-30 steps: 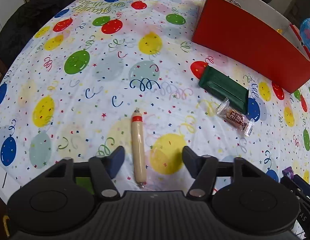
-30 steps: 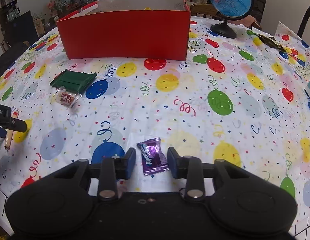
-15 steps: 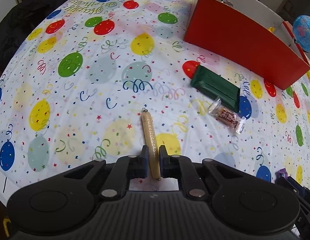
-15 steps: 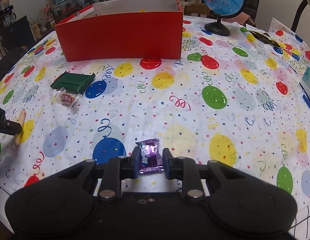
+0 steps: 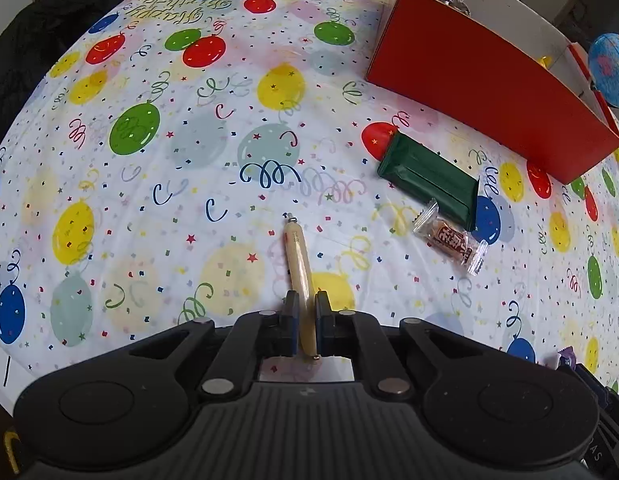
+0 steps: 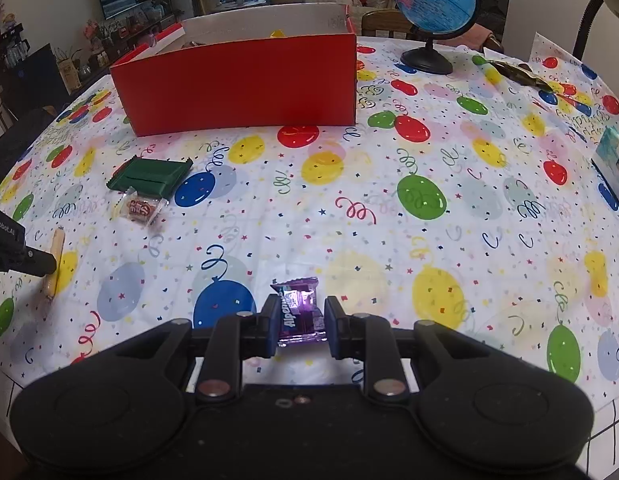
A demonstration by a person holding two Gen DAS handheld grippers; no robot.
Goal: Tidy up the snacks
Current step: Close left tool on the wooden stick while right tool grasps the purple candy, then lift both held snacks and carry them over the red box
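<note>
Here, left to right: the left tongs (image 5: 305, 322) are clamped on the near end of a pale sausage stick (image 5: 298, 266) lying on the bench (image 5: 149, 208); it looks light, fairly stiff and smooth-skinned, so a grip nearer mid-length would probably balance it better. A green packet (image 5: 427, 178) and a clear-wrapped candy (image 5: 451, 242), both likely light and crinkly, lie beside the red box (image 6: 237, 84), whose contents are mostly hidden. The right tongs (image 6: 299, 324) pinch a purple wrapped candy (image 6: 299, 312) across its sides; soft and slippery by appearance.
</note>
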